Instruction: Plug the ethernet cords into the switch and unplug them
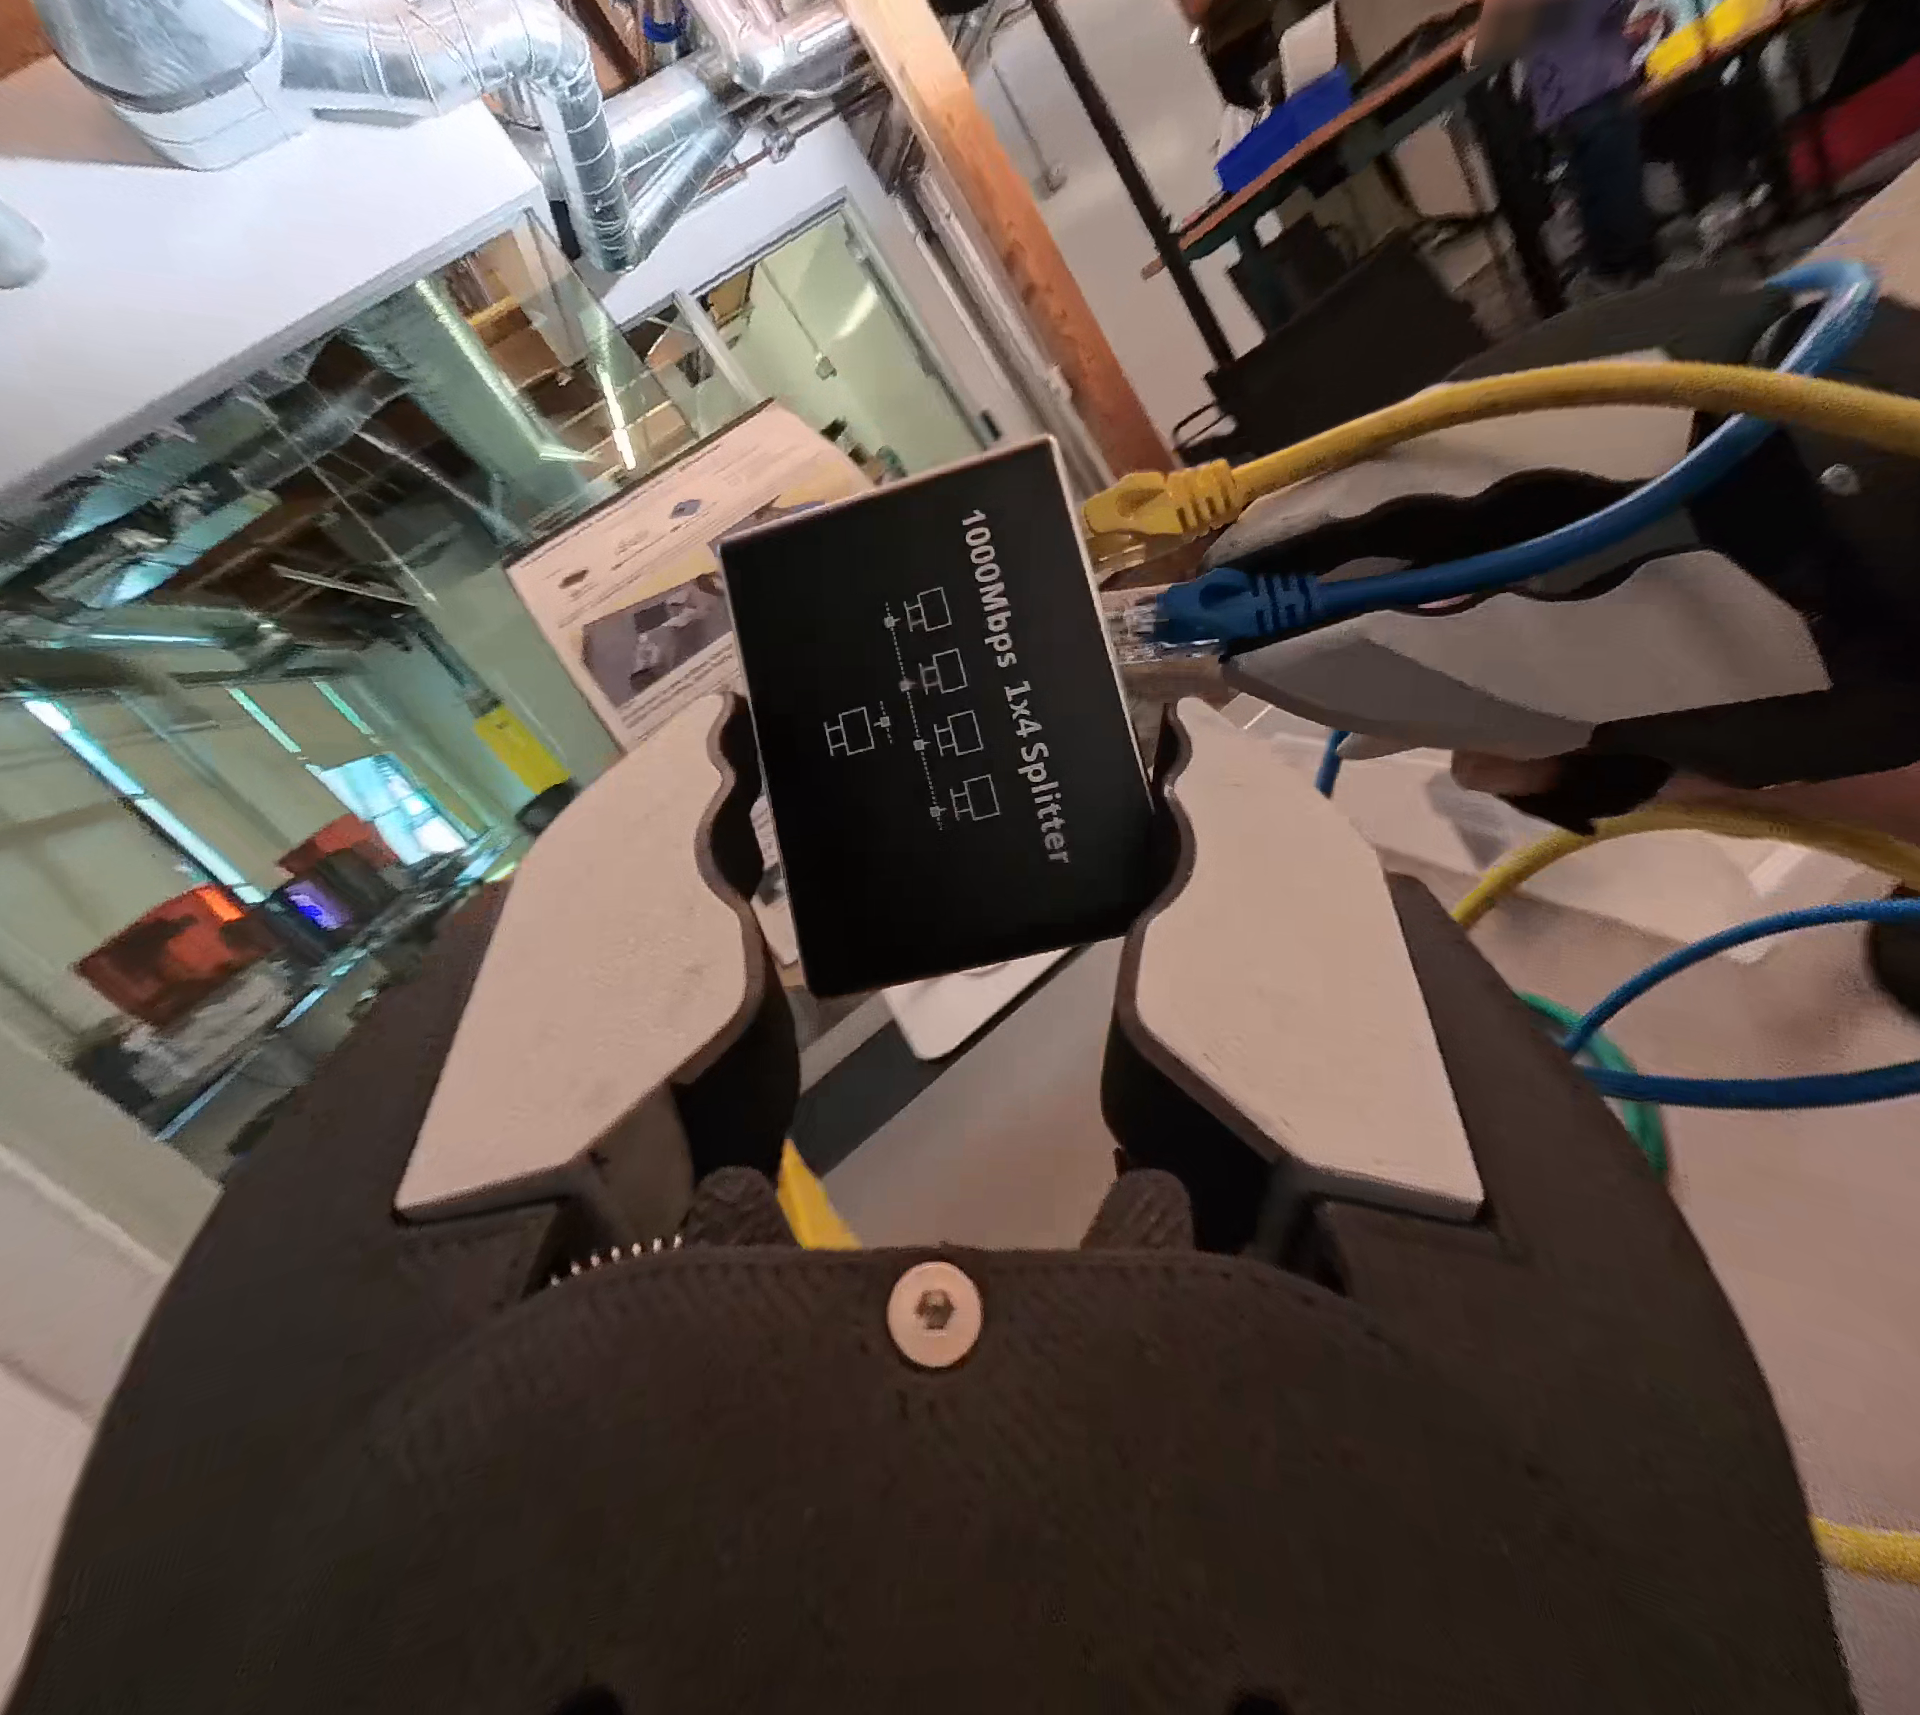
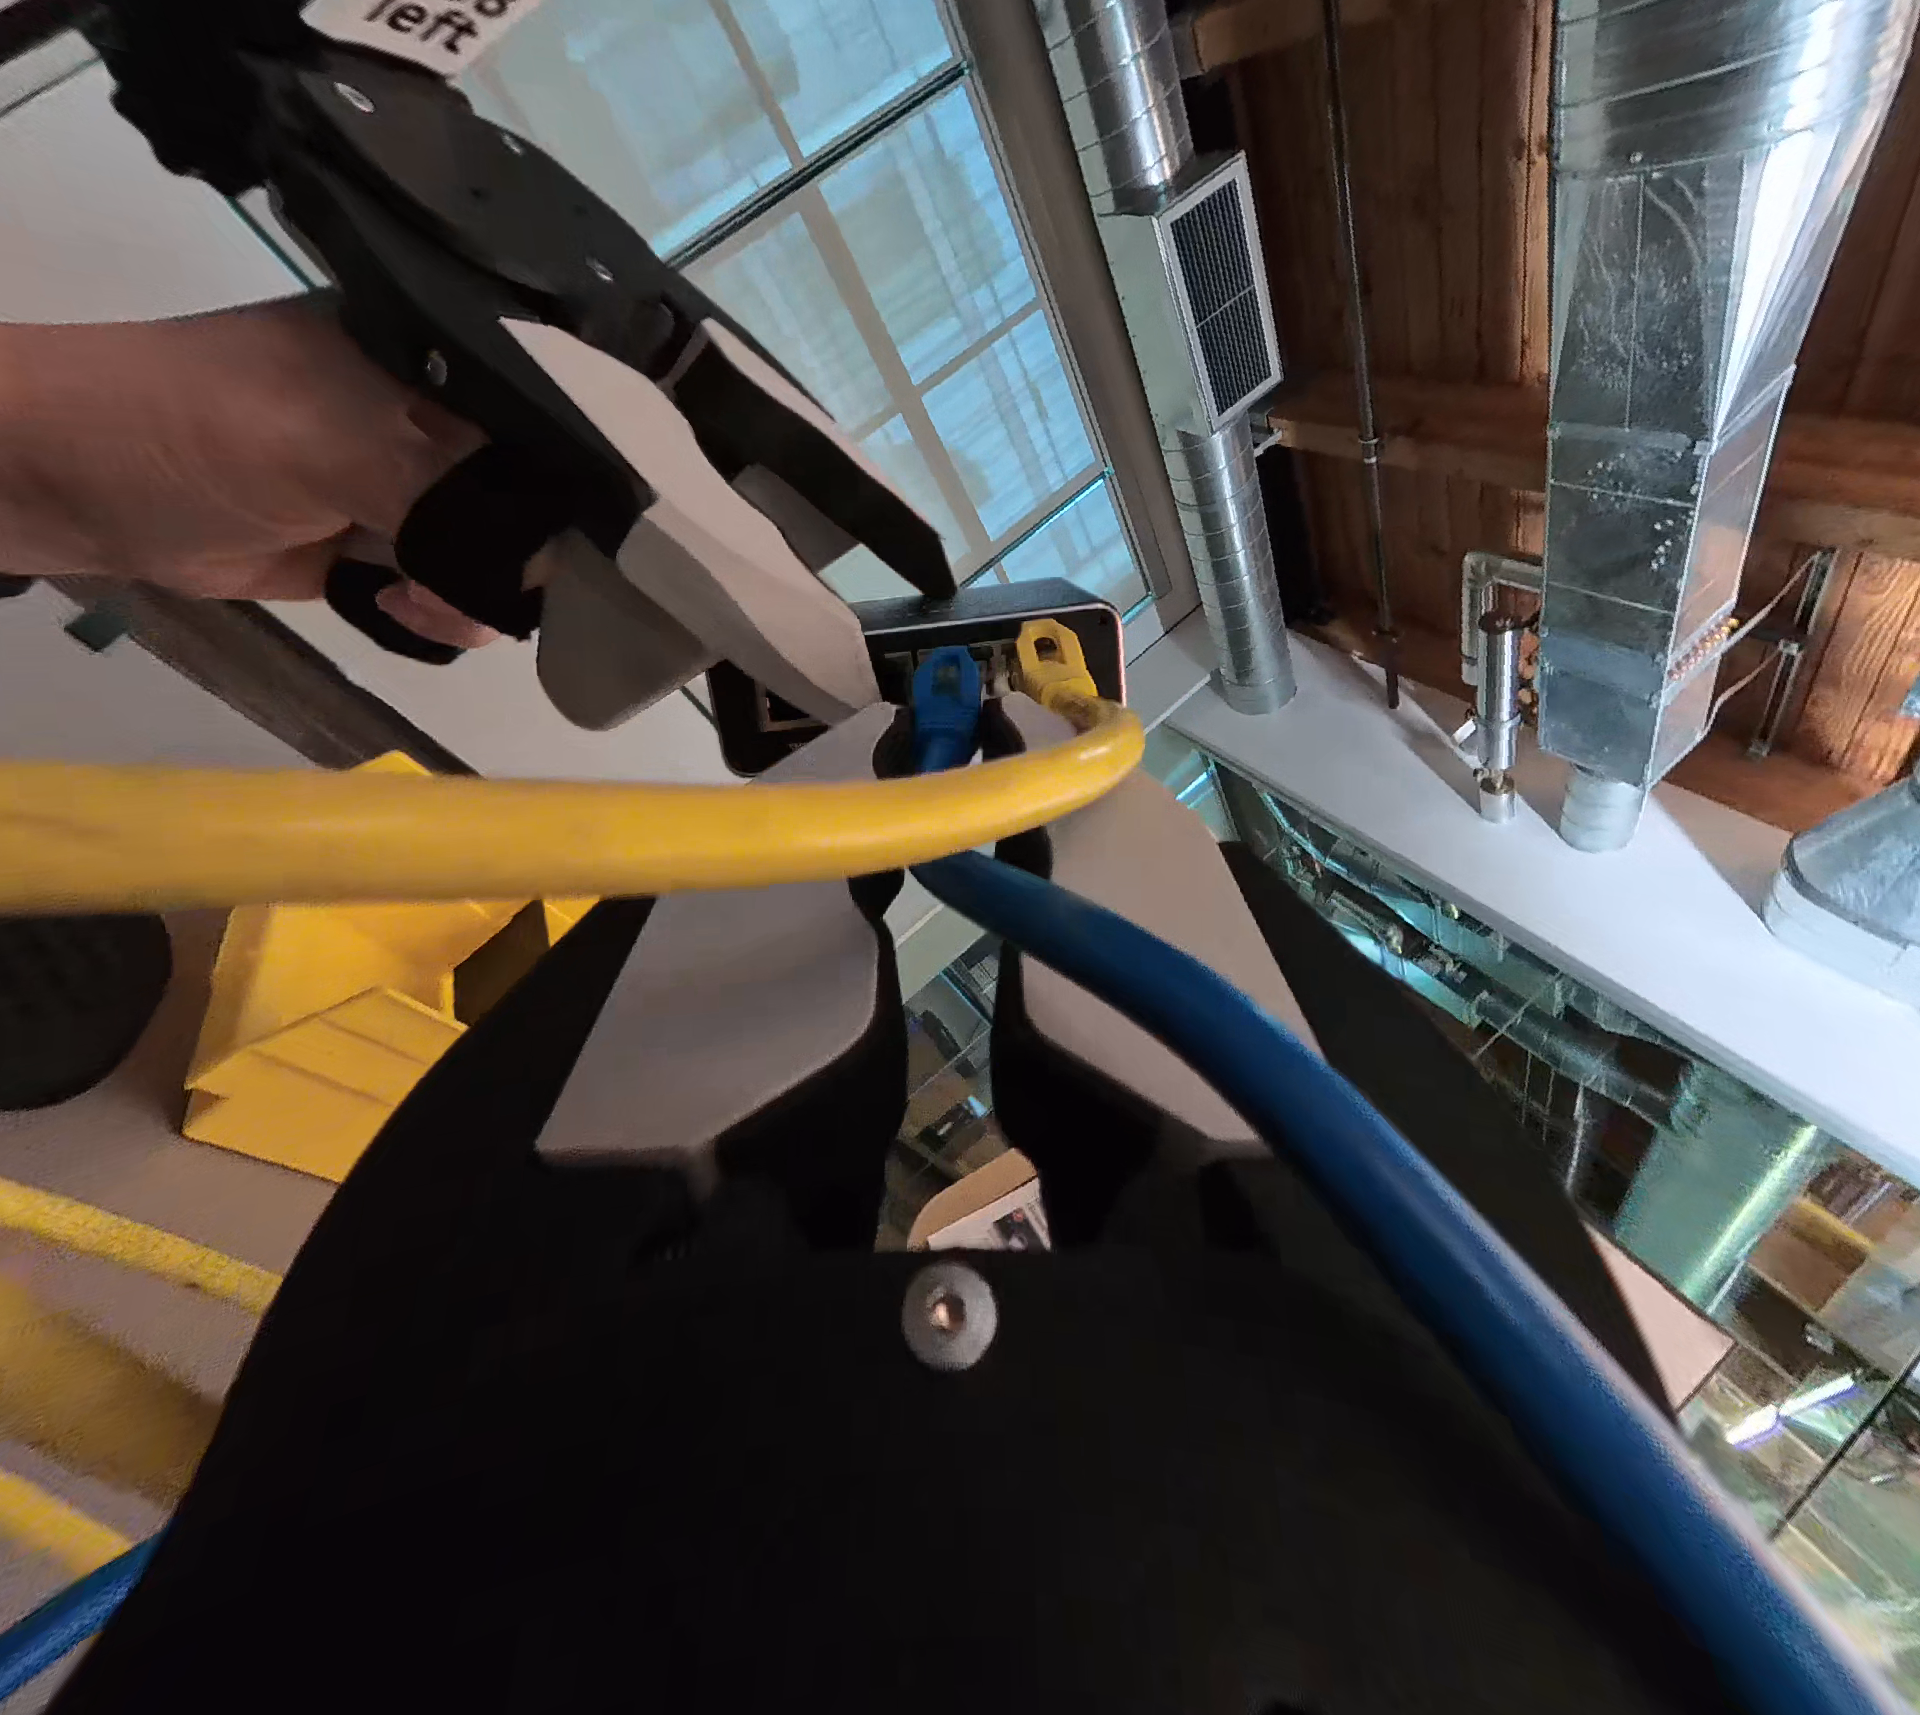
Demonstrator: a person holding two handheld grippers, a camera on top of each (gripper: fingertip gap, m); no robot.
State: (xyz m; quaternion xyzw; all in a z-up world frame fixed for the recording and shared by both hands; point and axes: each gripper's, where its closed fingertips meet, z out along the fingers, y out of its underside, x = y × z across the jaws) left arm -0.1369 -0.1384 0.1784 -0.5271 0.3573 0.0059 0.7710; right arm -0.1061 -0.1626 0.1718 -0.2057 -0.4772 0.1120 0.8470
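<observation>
My left gripper [image 1: 945, 772] is shut on the black switch box [image 1: 935, 709] and holds it up in the air, printed face toward the camera. A yellow cord's plug [image 1: 1164, 504] sits in a port on the switch's right side. My right gripper [image 1: 1247, 616] comes in from the right, shut on the blue cord's plug [image 1: 1242, 609]; the plug's clear tip is at the neighbouring port, depth unclear. In the right wrist view my right gripper [image 2: 951, 730] pinches the blue plug [image 2: 943, 678] beside the yellow plug [image 2: 1049, 652] at the switch [image 2: 1101, 626]. The left gripper [image 2: 904, 642] clamps the switch there.
The yellow cord [image 2: 623, 824] arcs across my right gripper and the blue cord [image 2: 1351, 1146] trails back along it. A green cord [image 1: 1631, 1104] and more loops hang lower right. Yellow bins [image 2: 343, 1042] sit below left. A black stand [image 1: 1091, 107] rises behind.
</observation>
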